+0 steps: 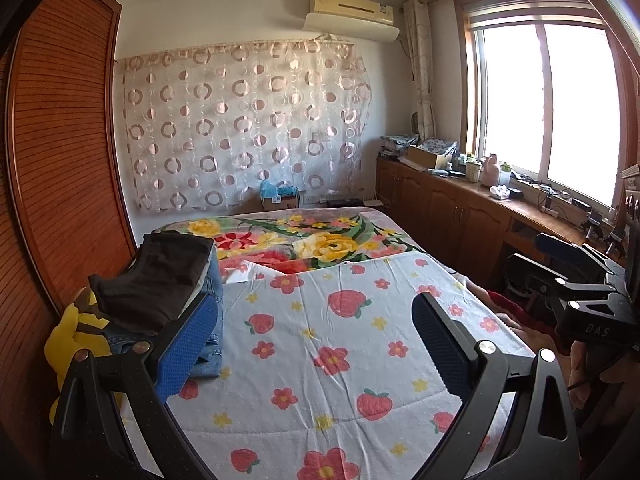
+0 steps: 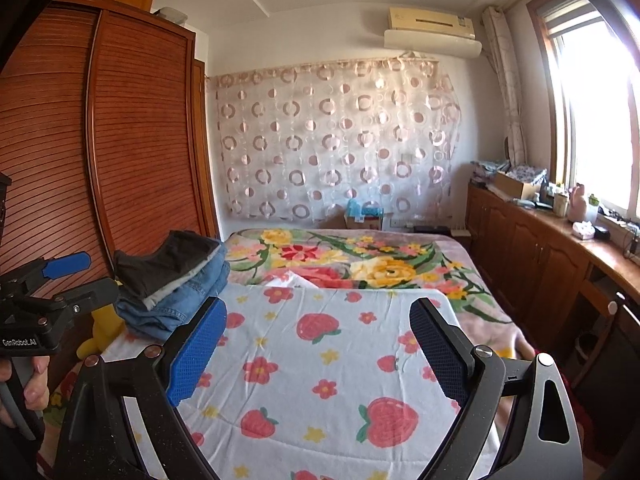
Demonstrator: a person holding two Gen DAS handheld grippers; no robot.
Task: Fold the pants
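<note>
Hovering over the strawberry-print quilt [image 2: 320, 360], the left gripper [image 1: 316, 344] and right gripper [image 2: 318, 344] both gape wide, gripping nothing. Beyond, at the quilt's left edge, folded pants [image 2: 172, 280] sit stacked beside the wardrobe [image 2: 120, 140].

Left claw [image 1: 316, 344] and right claw [image 2: 318, 350] both gape, empty.

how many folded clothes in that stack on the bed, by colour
Black or dark: 1, on top of the stack
Grey: 1, only its thin edge shows
Blue denim: at least 2; the layers are hard to separate
Total: at least 4
</note>
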